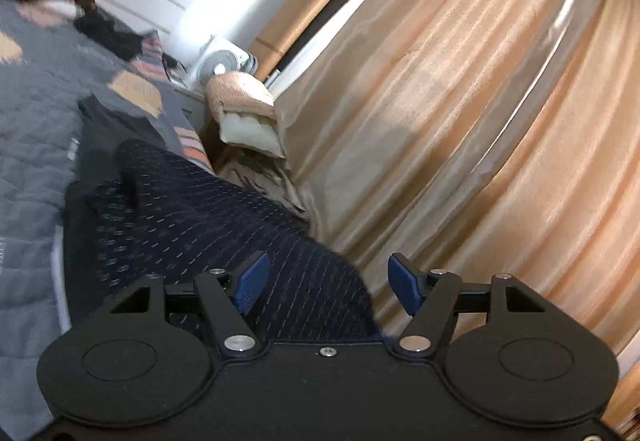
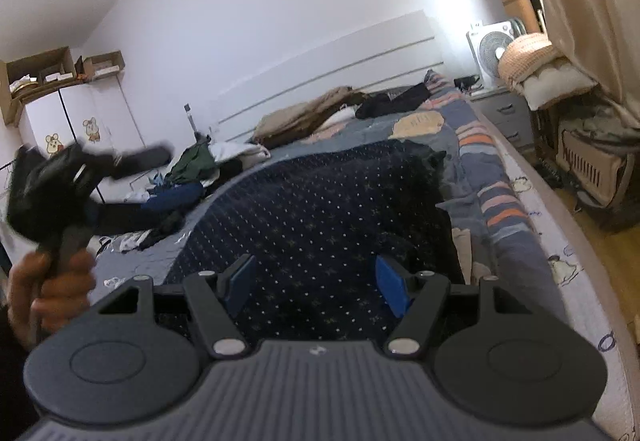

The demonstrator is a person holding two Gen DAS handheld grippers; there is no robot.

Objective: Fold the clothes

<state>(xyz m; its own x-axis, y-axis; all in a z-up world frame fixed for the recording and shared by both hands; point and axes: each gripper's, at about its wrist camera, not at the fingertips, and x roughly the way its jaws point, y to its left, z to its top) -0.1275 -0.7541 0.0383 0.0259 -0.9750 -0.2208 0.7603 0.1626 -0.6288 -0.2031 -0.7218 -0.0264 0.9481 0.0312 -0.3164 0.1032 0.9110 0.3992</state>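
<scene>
Garment, navy, pale-dotted, spread on bed, left tool and right tool gaping, empty, no readable writing.

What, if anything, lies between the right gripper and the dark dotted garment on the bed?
Nothing visible. The right gripper is open, and the dotted garment spreads directly beyond its fingers with no object between.

Peach curtains beside bed, white walls.
</scene>
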